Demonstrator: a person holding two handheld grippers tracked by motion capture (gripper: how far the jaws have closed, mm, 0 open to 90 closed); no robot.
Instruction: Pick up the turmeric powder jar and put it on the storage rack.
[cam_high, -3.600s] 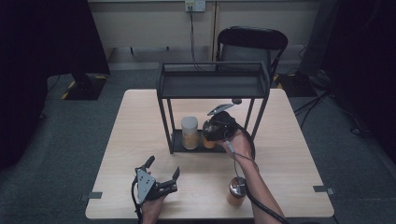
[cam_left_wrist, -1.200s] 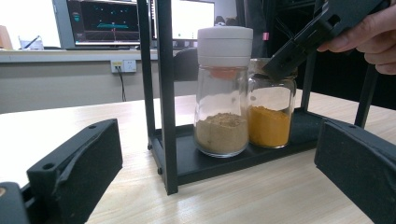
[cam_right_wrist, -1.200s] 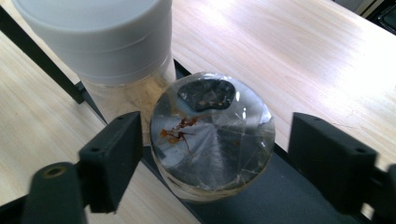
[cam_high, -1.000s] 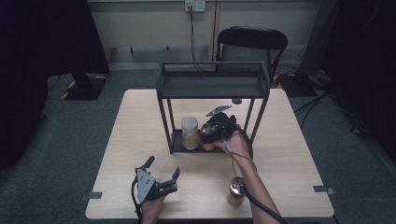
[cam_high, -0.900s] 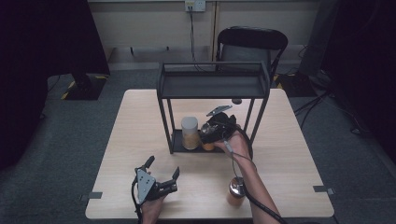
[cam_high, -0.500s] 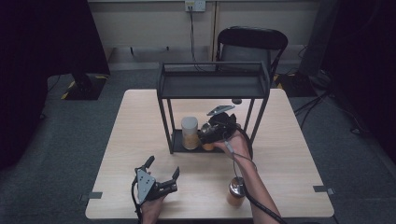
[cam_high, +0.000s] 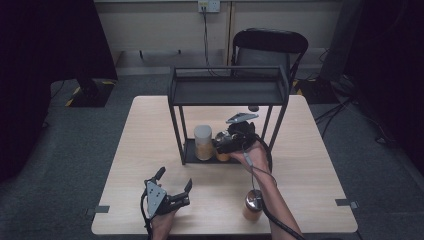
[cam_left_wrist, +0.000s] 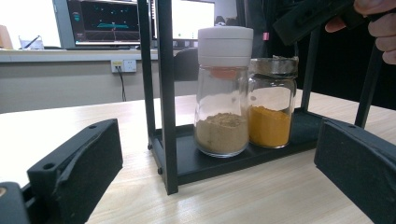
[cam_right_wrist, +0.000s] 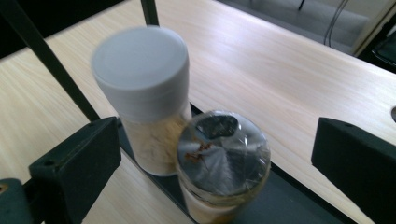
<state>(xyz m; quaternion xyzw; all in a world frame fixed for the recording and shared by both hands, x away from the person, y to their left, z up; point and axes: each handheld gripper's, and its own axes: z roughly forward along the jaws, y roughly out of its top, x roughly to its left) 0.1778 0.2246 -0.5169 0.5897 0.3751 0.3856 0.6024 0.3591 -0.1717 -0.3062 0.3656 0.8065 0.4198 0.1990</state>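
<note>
1. While the right gripper (cam_high: 226, 144) hangs over the rack's (cam_high: 229, 92) lower shelf, its jaws have just been opening and now stand wide, released, either side of the foil-topped jar (cam_right_wrist: 223, 163) without pressing it.
2. That jar of yellow powder stands on the shelf, just right of the white-capped jar (cam_left_wrist: 223, 93).
3. The left gripper (cam_high: 174, 188) rests on the near tabletop (cam_high: 150, 130), jaws spread, holding nothing.
4. Another jar (cam_high: 252, 205) stands near the right forearm.
</note>
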